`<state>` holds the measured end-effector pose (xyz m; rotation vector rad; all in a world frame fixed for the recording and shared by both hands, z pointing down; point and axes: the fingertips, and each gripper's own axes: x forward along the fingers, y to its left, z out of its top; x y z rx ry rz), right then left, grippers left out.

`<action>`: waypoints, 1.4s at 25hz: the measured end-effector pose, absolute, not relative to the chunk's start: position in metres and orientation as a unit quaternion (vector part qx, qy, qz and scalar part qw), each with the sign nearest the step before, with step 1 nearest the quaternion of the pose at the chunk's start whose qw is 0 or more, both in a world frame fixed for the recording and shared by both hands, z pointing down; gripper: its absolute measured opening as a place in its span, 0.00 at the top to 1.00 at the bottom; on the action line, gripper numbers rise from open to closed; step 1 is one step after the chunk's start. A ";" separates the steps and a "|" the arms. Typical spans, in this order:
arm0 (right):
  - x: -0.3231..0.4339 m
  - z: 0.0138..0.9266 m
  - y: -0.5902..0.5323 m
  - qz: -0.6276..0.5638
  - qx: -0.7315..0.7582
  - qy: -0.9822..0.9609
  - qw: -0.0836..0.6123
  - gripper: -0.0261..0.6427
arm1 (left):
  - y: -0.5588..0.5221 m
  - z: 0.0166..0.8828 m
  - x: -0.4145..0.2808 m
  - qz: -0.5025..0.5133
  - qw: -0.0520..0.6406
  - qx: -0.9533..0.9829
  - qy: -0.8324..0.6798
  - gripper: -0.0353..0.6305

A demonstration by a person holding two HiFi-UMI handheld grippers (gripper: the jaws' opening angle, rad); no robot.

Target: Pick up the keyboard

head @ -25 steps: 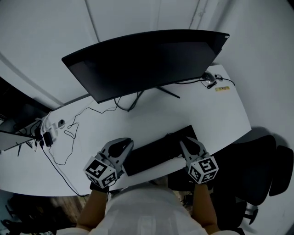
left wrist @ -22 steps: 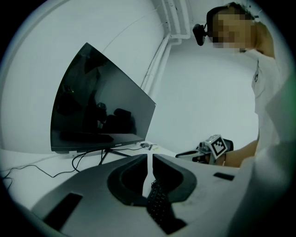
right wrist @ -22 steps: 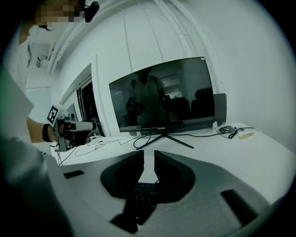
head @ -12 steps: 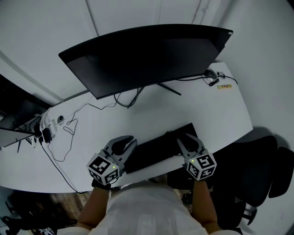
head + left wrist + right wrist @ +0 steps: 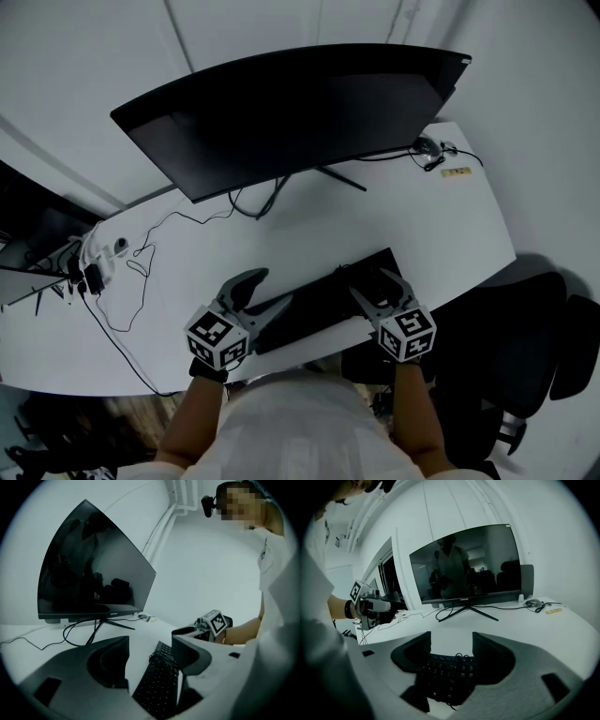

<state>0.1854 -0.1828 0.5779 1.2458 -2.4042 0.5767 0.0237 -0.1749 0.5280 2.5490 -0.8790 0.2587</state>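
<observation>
Keyboard [image 5: 323, 305], black, lies flat on the white tabletop [image 5: 394, 220] along its near edge, reaching from one claw to the other.

Left claw [image 5: 268, 292]: jaws apart, having just been opening. The keyboard's left end sits in the gap between them. A strip of bare tabletop shows between the keys and the jaw on the monitor side, and neither pad presses on the keys.

Right claw [image 5: 378, 287]: jaws apart, likewise just been opening. The keyboard's right end lies between them and neither pad is closed on it. A thin black cord [image 5: 461, 657], bunched in loops, rests on the keys directly ahead of this claw.

Both claws tilt down toward the tabletop and angle inward. Each appears off to one side in the other's gripper view.

Surroundings, noted from the claws:
- Beyond both claws stands a wide curved monitor [image 5: 291, 112] on a splayed stand, its screen dark.
- Left of the left claw, a thin cable [image 5: 141, 281] wanders across the tabletop toward a cluster of plugs at the edge.
- Well beyond the right claw, near the far corner, lies a small yellow label [image 5: 457, 172].
- Right of the right claw, off the tabletop, stands a black office chair [image 5: 539, 342]
</observation>
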 end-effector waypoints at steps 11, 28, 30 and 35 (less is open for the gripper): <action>0.183 0.618 -0.182 0.221 0.424 -0.847 0.231 0.46 | -0.182 0.557 0.028 0.131 0.230 0.910 -0.318 0.48; 0.187 0.675 -0.181 0.254 0.411 -0.829 0.282 0.47 | -0.185 0.584 0.034 0.147 0.263 0.899 -0.319 0.48; 0.187 0.678 -0.181 0.255 0.410 -0.828 0.286 0.48 | -0.185 0.585 0.034 0.147 0.266 0.898 -0.319 0.48; 0.186 0.685 -0.180 0.260 0.410 -0.824 0.293 0.51 | -0.185 0.589 0.033 0.151 0.270 0.896 -0.319 0.48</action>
